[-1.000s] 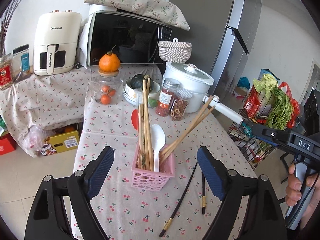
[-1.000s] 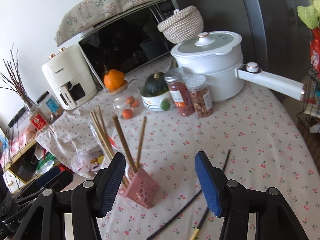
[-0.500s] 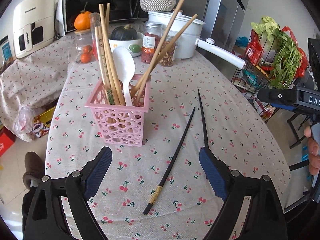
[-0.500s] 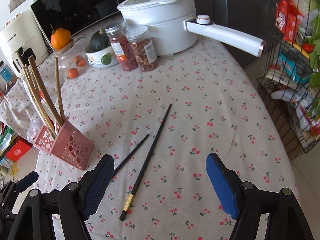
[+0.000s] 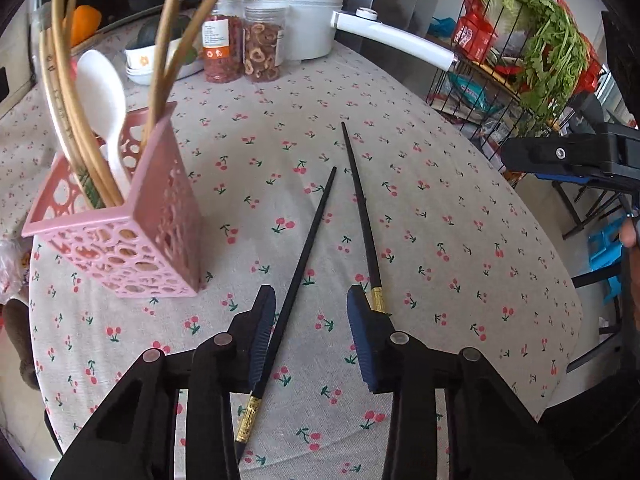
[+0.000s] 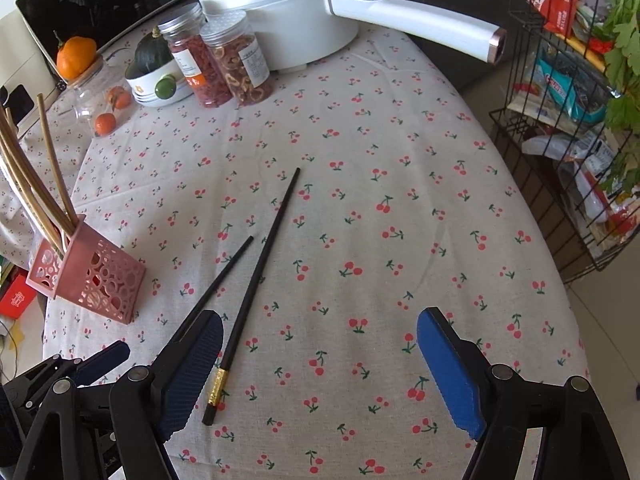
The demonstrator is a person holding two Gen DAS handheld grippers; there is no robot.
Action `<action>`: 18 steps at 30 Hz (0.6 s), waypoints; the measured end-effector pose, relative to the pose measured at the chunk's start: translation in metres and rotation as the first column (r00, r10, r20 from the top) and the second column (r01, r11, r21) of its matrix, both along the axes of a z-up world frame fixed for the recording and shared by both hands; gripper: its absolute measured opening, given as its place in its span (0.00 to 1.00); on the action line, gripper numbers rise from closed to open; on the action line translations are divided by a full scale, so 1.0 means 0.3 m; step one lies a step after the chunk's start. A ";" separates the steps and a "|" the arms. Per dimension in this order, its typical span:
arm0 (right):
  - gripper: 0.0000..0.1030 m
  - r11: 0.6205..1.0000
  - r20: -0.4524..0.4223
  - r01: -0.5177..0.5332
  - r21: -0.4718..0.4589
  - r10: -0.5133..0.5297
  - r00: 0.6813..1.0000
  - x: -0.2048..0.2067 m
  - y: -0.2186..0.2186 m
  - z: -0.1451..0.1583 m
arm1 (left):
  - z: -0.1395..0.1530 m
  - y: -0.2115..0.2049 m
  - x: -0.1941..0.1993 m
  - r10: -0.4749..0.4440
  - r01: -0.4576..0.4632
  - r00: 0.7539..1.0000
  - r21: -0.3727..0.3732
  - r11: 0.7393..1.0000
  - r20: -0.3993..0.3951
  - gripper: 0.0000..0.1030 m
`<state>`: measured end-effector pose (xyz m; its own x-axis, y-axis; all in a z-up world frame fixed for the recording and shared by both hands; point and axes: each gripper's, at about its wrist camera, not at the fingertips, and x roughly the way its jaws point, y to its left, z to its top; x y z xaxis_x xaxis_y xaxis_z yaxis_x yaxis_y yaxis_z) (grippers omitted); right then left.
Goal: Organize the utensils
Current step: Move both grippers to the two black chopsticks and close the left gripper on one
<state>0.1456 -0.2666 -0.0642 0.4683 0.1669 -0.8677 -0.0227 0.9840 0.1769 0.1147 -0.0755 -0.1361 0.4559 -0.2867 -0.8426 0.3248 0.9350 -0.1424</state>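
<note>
Two black chopsticks with gold bands lie on the cherry-print tablecloth. My left gripper (image 5: pixel 312 332) is low over them and its jaws are closing. The left chopstick (image 5: pixel 304 264) runs between the jaws, close to the left pad, and is not pinched. The right chopstick (image 5: pixel 362 208) ends behind the right fingertip. My right gripper (image 6: pixel 320 372) is wide and still opening. The gold-banded chopstick (image 6: pixel 256 280) lies just inside its left finger, untouched. The pink basket (image 5: pixel 132 240) (image 6: pixel 92 276) holds wooden chopsticks and a white spoon (image 5: pixel 100 92).
At the back stand a white pot (image 6: pixel 280 8) with a long handle (image 6: pixel 420 24), two jars (image 6: pixel 224 64), a bowl with a squash (image 6: pixel 156 76) and a microwave. A wire rack of groceries (image 6: pixel 568 120) stands off the table's right edge.
My left gripper dropped closer to the black chopsticks and its jaws narrowed around one. My right gripper sank toward the table and its jaws widened.
</note>
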 end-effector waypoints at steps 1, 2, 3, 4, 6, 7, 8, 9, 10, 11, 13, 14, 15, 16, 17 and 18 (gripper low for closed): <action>0.82 1.000 -0.005 0.006 -0.003 -0.007 1.000 0.004 -0.004 -0.005 | -0.011 -0.024 0.017 -0.012 0.012 1.000 0.020 1.000 -0.001 0.34; 0.82 1.000 -0.010 0.011 -0.003 -0.011 1.000 0.009 -0.008 -0.008 | -0.021 -0.044 0.034 -0.019 0.019 1.000 0.034 0.999 -0.002 0.31; 0.82 1.000 -0.014 0.014 -0.002 -0.014 1.000 0.013 -0.012 -0.012 | -0.030 -0.058 0.053 -0.020 0.021 1.000 0.044 0.999 -0.003 0.31; 0.82 1.000 -0.018 0.015 0.000 -0.015 1.000 0.016 -0.014 -0.016 | -0.039 -0.072 0.073 -0.017 0.017 1.000 0.052 0.998 -0.002 0.31; 0.82 1.000 -0.025 0.015 -0.001 -0.015 1.000 0.022 -0.021 -0.022 | -0.056 -0.093 0.113 -0.004 0.004 1.000 0.062 0.998 0.001 0.31; 0.82 1.000 -0.028 0.014 -0.004 -0.015 0.999 0.025 -0.024 -0.024 | -0.066 -0.101 0.134 0.003 -0.003 1.000 0.062 0.998 -0.005 0.31; 0.82 1.000 -0.030 0.015 -0.005 -0.015 0.999 0.028 -0.027 -0.026 | -0.078 -0.105 0.153 0.011 -0.010 1.000 0.062 0.998 -0.013 0.31; 0.82 1.000 -0.030 0.019 -0.005 -0.019 0.999 0.030 -0.033 -0.027 | -0.095 -0.108 0.170 0.019 -0.017 0.999 0.064 0.998 -0.025 0.31; 0.82 1.000 -0.030 0.027 -0.005 -0.027 0.999 0.033 -0.038 -0.027 | -0.095 -0.111 0.176 0.020 -0.021 1.000 0.060 0.998 0.007 0.31; 0.82 0.999 -0.033 0.034 -0.005 -0.034 0.999 0.036 -0.044 -0.029 | -0.101 -0.114 0.182 0.019 -0.020 1.000 0.060 0.998 0.015 0.31; 0.82 0.999 -0.042 0.043 0.001 -0.043 0.998 0.043 -0.055 -0.035 | -0.106 -0.113 0.183 0.028 -0.030 0.999 0.054 0.998 0.038 0.31; 0.82 0.999 -0.048 0.047 0.005 -0.047 0.998 0.047 -0.058 -0.039 | -0.108 -0.116 0.178 0.030 -0.033 0.998 0.059 0.998 0.048 0.30; 0.82 0.999 -0.055 0.051 0.008 -0.051 0.997 0.051 -0.059 -0.044 | -0.110 -0.120 0.176 0.029 -0.033 0.998 0.073 0.997 0.059 0.25; 0.82 0.998 -0.062 0.056 0.012 -0.055 0.997 0.055 -0.060 -0.048 | -0.108 -0.121 0.169 0.026 -0.032 0.998 0.079 0.996 0.065 0.18; 0.82 0.998 -0.067 0.060 0.017 -0.058 0.996 0.058 -0.058 -0.051 | -0.106 -0.116 0.163 0.028 -0.033 0.998 0.078 0.996 0.062 0.09; 0.82 0.998 -0.071 0.062 0.022 -0.060 0.996 0.061 -0.056 -0.052 | -0.107 -0.112 0.163 0.032 -0.036 0.998 0.072 0.997 0.054 0.08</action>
<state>0.1639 -0.2833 -0.0799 0.4161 0.1611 -0.8949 0.0508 0.9785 0.1998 0.1636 -0.1091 -0.1681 0.5088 -0.2088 -0.8352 0.2979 0.9529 -0.0567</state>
